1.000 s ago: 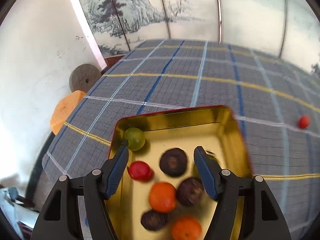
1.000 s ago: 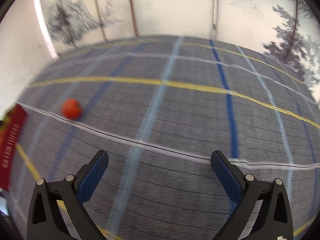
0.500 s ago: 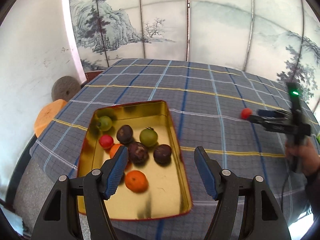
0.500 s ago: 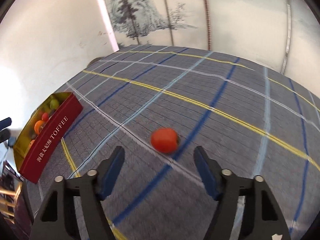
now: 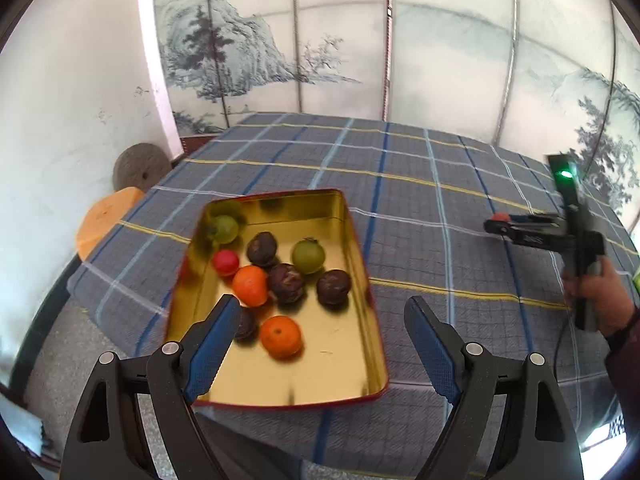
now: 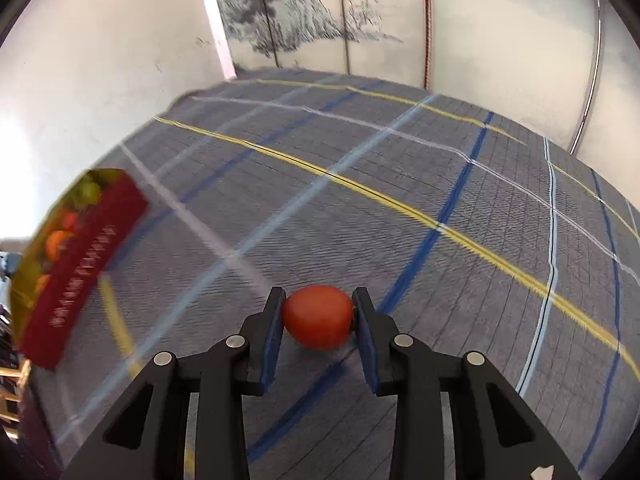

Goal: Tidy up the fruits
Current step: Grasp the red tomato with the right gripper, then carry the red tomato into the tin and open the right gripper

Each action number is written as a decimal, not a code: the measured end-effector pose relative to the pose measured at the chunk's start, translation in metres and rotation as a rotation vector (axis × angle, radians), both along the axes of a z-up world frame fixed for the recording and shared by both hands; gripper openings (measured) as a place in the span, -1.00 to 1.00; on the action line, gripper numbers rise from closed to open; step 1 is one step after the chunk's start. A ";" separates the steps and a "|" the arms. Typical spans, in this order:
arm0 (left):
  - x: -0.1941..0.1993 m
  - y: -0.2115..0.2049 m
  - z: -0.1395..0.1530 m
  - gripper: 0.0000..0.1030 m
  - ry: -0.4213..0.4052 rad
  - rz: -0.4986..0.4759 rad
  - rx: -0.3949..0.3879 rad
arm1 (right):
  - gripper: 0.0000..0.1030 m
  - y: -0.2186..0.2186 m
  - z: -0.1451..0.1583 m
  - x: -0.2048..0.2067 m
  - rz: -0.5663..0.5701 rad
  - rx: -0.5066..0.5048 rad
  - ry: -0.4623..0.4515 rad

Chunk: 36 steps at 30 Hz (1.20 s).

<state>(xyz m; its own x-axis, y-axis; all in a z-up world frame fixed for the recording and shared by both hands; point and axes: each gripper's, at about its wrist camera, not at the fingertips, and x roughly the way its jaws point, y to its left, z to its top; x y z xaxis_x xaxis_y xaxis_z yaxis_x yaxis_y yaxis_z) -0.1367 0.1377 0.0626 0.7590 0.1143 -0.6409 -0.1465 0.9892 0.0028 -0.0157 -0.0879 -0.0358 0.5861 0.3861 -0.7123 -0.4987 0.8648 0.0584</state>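
A red tin with a gold inside [image 5: 360,264] sits on the checked tablecloth and holds several fruits: oranges [image 5: 281,337], dark passion fruits [image 5: 286,277], green fruits [image 5: 308,256] and a small red one [image 5: 225,262]. My left gripper [image 5: 318,334] is open and empty, raised above the tin's near end. My right gripper [image 6: 318,316] is shut on a red tomato [image 6: 318,316] that rests on the cloth. It also shows in the left wrist view [image 5: 498,224] at the far right. The tin [image 6: 84,264] lies to the left in the right wrist view.
The checked tablecloth [image 5: 420,184] covers the table. An orange stool [image 5: 104,220] and a grey stone disc [image 5: 140,164] stand by the white wall beyond the table's left edge. A painted screen [image 5: 360,60] stands behind the table.
My right gripper moved up to the red tomato and closed on it. My left gripper drew back and up from the tin, so the whole tin shows.
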 end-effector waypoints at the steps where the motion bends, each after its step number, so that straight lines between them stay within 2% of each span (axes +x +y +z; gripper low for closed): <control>1: -0.006 0.004 0.002 0.64 -0.014 0.024 0.004 | -0.39 0.001 0.006 -0.013 0.011 0.033 -0.012; 5: -0.023 0.023 0.004 0.64 -0.036 0.098 -0.015 | -0.39 0.020 0.023 -0.062 0.082 0.134 -0.040; 10: -0.036 0.042 -0.005 0.64 0.006 0.149 -0.038 | -0.39 0.067 0.043 -0.110 0.209 0.225 -0.059; 12: -0.042 0.046 -0.008 0.64 0.008 0.169 -0.017 | -0.39 0.087 0.051 -0.122 0.262 0.247 -0.059; 20: -0.057 0.054 -0.014 0.64 -0.010 0.193 0.058 | -0.39 0.156 0.044 -0.132 0.374 0.231 -0.021; 25: -0.060 0.057 -0.016 0.64 -0.013 0.193 0.088 | -0.39 0.186 0.032 -0.130 0.394 0.185 -0.002; 36: -0.063 0.076 -0.022 0.66 -0.005 0.209 0.051 | -0.38 0.210 0.014 -0.120 0.356 0.121 0.039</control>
